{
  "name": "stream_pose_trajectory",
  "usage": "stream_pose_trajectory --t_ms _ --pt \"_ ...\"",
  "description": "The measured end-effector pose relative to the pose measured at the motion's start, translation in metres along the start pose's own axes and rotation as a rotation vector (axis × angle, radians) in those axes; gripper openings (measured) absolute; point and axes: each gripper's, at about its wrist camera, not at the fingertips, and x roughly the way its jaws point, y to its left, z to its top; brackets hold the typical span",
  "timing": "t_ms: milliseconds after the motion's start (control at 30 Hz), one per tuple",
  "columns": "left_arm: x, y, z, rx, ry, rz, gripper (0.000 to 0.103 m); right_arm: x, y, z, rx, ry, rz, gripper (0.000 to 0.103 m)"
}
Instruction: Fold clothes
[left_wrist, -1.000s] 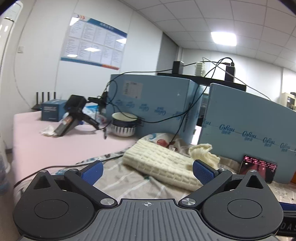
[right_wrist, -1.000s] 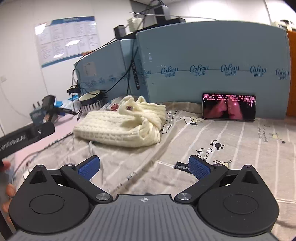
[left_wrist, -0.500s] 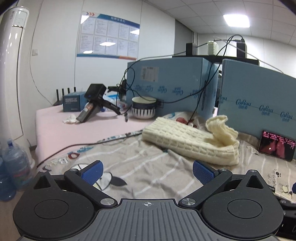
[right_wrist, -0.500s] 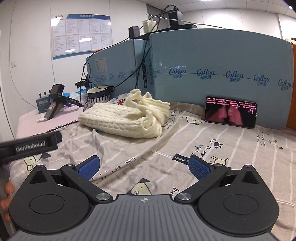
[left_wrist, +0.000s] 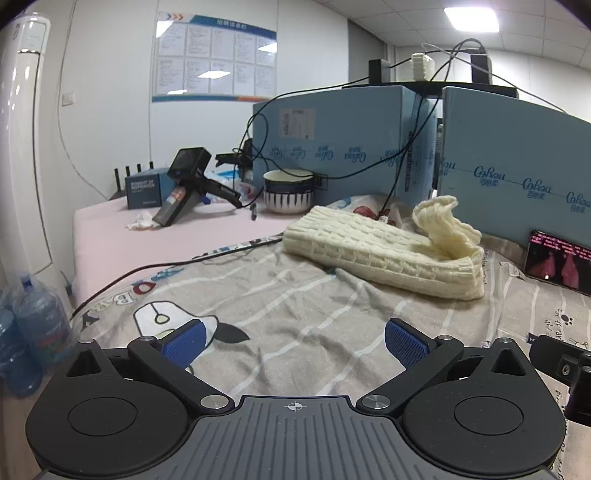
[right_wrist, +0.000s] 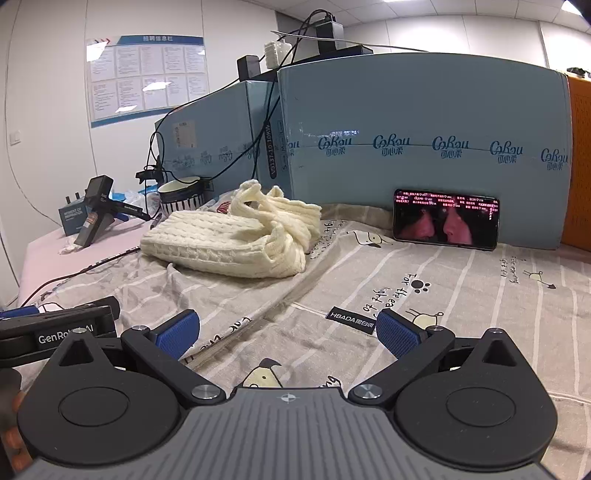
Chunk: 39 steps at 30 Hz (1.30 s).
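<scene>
On the grey striped sheet (left_wrist: 295, 306) with cartoon prints, a cream cable-knit sweater (left_wrist: 384, 251) is lying folded into a thick bundle, one loose end sticking up at its right side. I am holding my left gripper (left_wrist: 294, 341) above the sheet, short of the sweater, blue pads spread wide and gripping nothing. My right gripper (right_wrist: 287, 332) is hovering likewise over the sheet, just as wide apart and empty, with the sweater (right_wrist: 236, 236) lying ahead and to its left. A phone (right_wrist: 446, 219) is leaning, screen lit, against the blue foam board (right_wrist: 424, 122) behind the sheet, well right of the sweater. Beyond the sweater, a striped bowl (left_wrist: 289, 190) is sitting on the pink table (left_wrist: 107, 240), with a spare handheld gripper (left_wrist: 188, 186) lying near it. Black cables are trailing over the boards.
</scene>
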Motion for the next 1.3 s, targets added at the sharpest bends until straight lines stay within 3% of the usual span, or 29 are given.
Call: stream_pose_trajectory --t_ms 1300 --pt "0.0069 0.0008 0.0006 0.013 0.004 -0.013 0.103 0.0044 -0.0018 -0.0025 0.015 0.001 0.009 0.103"
